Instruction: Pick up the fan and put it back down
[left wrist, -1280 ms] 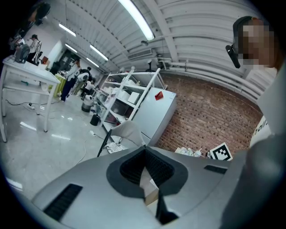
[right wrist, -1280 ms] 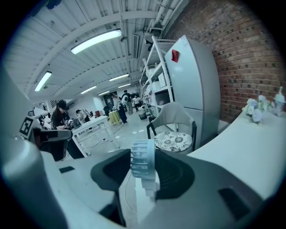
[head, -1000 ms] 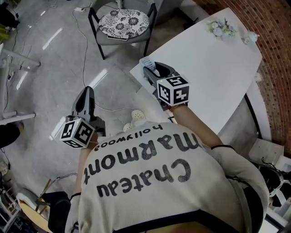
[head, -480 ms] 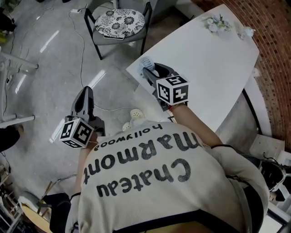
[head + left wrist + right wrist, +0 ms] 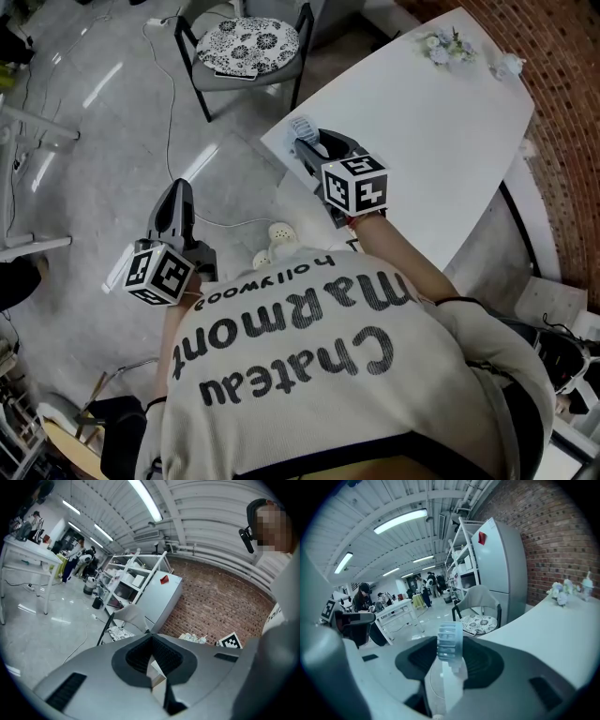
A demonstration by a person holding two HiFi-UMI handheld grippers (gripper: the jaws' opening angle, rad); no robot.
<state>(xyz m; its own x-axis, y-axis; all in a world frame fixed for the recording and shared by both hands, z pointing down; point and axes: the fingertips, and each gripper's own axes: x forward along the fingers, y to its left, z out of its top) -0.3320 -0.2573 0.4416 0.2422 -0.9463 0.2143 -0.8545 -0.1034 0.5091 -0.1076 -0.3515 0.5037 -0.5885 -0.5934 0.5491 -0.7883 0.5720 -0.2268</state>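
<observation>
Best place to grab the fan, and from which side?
Grip the fan by its slim white handle, coming from the base end so the ribbed head sticks out past the jaws. The head is wide and slatted; the handle is narrow and straight. The right gripper holds it so.

Right gripper (image 5: 312, 148) clamps fan (image 5: 302, 127); left gripper (image 5: 178, 191) (jaws together) held aside

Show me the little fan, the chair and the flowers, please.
fan (image 5: 450, 641), right gripper view, its ribbed round head
chair (image 5: 248, 45), head view, the patterned seat cushion
flowers (image 5: 443, 47), head view, middle of the bunch
</observation>
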